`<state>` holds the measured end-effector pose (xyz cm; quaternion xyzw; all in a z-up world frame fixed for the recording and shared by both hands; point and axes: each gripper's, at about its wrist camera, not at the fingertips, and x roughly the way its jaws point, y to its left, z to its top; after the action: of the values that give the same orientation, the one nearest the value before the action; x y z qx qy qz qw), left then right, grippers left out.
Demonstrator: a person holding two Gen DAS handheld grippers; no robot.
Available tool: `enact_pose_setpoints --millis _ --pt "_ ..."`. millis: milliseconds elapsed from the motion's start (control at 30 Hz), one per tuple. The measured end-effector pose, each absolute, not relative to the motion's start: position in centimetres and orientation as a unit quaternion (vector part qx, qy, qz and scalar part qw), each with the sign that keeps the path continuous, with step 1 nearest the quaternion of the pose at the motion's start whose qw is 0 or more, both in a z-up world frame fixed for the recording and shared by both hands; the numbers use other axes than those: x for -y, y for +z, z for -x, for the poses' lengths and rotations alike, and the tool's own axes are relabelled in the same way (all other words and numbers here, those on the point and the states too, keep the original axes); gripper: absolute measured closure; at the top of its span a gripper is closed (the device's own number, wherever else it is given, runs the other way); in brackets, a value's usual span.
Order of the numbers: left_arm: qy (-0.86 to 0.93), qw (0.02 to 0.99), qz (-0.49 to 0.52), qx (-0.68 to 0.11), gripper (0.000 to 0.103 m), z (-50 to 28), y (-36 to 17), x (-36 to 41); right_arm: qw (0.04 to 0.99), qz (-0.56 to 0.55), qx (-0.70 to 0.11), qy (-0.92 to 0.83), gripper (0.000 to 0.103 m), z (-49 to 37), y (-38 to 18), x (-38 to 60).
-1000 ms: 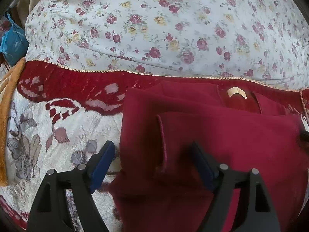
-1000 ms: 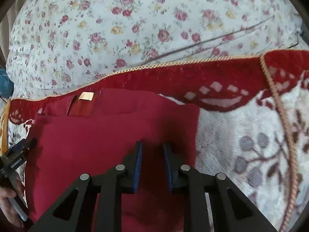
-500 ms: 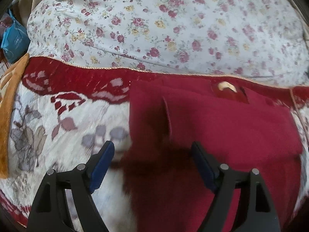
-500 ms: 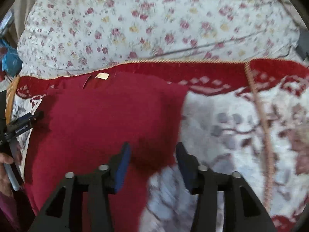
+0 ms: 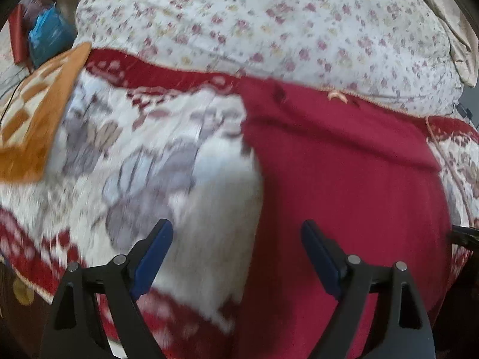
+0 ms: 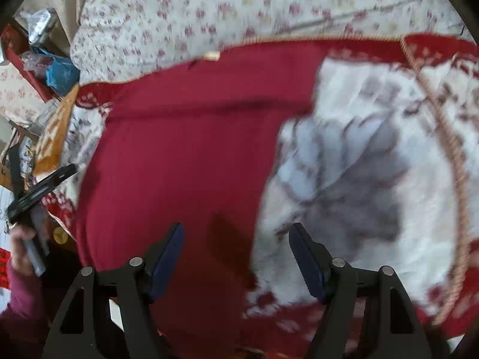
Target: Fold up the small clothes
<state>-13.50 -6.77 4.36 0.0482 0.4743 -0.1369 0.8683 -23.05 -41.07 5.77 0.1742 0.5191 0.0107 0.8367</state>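
Garment: a dark red knitted garment (image 5: 344, 179) lies flat on the bed, filling the centre and right of the left wrist view and the centre-left of the right wrist view, its pale neck label (image 6: 211, 56) at the upper edge.
Progress: both sides appear already turned inward, leaving a narrow upright panel; by this reading the crosswise fold from hem to collar is left to do.
Left tongs: the left tongs (image 5: 236, 251) are spread wide and have just been opening; nothing is pinched, the garment's left edge showing beneath the gap.
Right tongs: the right tongs (image 6: 236, 252) stand apart after a recent narrowing; they pinch nothing, with the garment's right edge below them.
Surface: a white bedcover with grey leaf pattern and red border (image 5: 134, 155), trimmed with gold cord.
Room: a white quilt with small red flowers (image 5: 269, 24) bulks across the top; an orange checked cloth (image 5: 36, 119) at left; a blue plastic bag (image 6: 61, 73) and clutter upper left.
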Motion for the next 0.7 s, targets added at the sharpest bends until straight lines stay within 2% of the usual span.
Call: enact_pose_setpoints --millis 33,67,100,167,400,467,533,600,700 --pt "-0.135 0.867 -0.049 -0.477 0.017 14.0 4.1 6.5 0.842 -0.153 -0.517 0.000 0.052 23.1 5.6 40.4" --pt "-0.132 0.867 -0.048 -0.479 0.017 14.6 3.9 6.0 0.852 -0.113 -0.512 -0.008 0.064 23.2 5.9 39.7" --pt "-0.132 0.866 -0.047 -0.480 0.017 15.2 3.6 5.6 0.857 -0.080 -0.509 -0.016 0.080 23.4 6.2 39.4" --pt "-0.136 0.864 -0.047 -0.483 0.017 16.0 3.2 5.1 0.854 -0.114 -0.508 -0.021 0.088 23.7 6.6 40.7" --pt "-0.134 0.864 -0.056 -0.482 0.017 17.4 2.7 4.3 0.856 -0.150 -0.495 -0.008 0.088 26.5 7.9 41.9" --pt "-0.131 0.865 -0.060 -0.481 0.017 17.4 2.7 4.3 0.851 -0.166 -0.497 0.000 0.084 27.2 7.7 41.6" --pt "-0.132 0.865 -0.058 -0.480 0.017 17.4 2.7 4.3 0.844 -0.185 -0.504 0.012 0.072 27.6 7.1 41.1" --pt "-0.133 0.865 -0.059 -0.480 0.017 17.4 2.7 4.3 0.836 -0.205 -0.508 0.023 0.041 28.2 6.6 40.8" --pt "-0.133 0.864 -0.063 -0.481 0.017 17.5 2.6 4.4 0.829 -0.214 -0.515 0.032 0.039 29.0 6.1 40.2"
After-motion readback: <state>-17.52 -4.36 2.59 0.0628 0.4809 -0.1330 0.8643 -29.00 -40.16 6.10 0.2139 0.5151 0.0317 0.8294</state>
